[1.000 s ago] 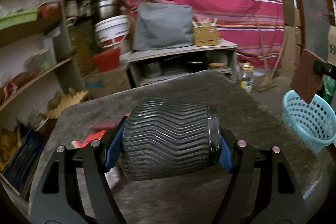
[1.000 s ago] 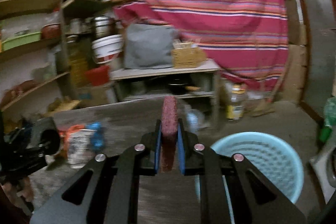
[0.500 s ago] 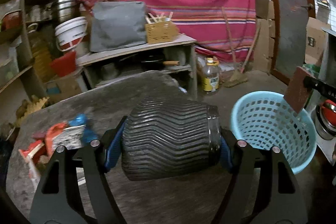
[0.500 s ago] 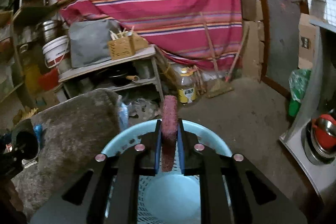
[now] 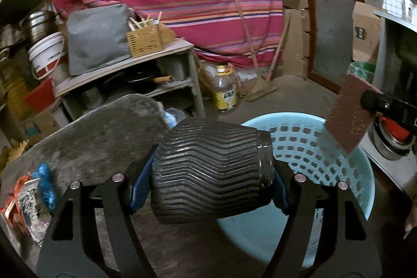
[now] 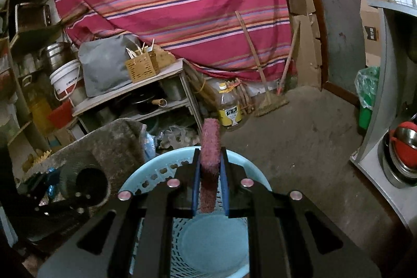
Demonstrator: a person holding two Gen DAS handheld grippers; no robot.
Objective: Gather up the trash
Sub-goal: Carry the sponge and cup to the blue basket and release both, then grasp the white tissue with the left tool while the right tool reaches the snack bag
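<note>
My left gripper (image 5: 208,184) is shut on a black ribbed cup (image 5: 211,171), held sideways over the table edge beside the light blue basket (image 5: 346,173). My right gripper (image 6: 209,181) is shut on a dark red scouring pad (image 6: 209,145), held upright above the open basket (image 6: 213,239). The pad (image 5: 348,116) and the right gripper also show in the left wrist view, over the basket's right rim. The cup's open mouth (image 6: 91,180) shows at left in the right wrist view. The basket looks empty inside.
Wrappers and a blue scrap (image 5: 28,194) lie on the grey table (image 5: 99,132) at left. A shelf unit (image 5: 135,69) with a grey bag and wooden box stands behind. An oil bottle (image 5: 224,90), a broom and a striped cloth are at the back. Metal bowls (image 6: 404,147) sit at right.
Both grippers have swung right from the table toward the basket. The pad now hangs over the basket's opening, and the cup has reached the basket's left rim.
</note>
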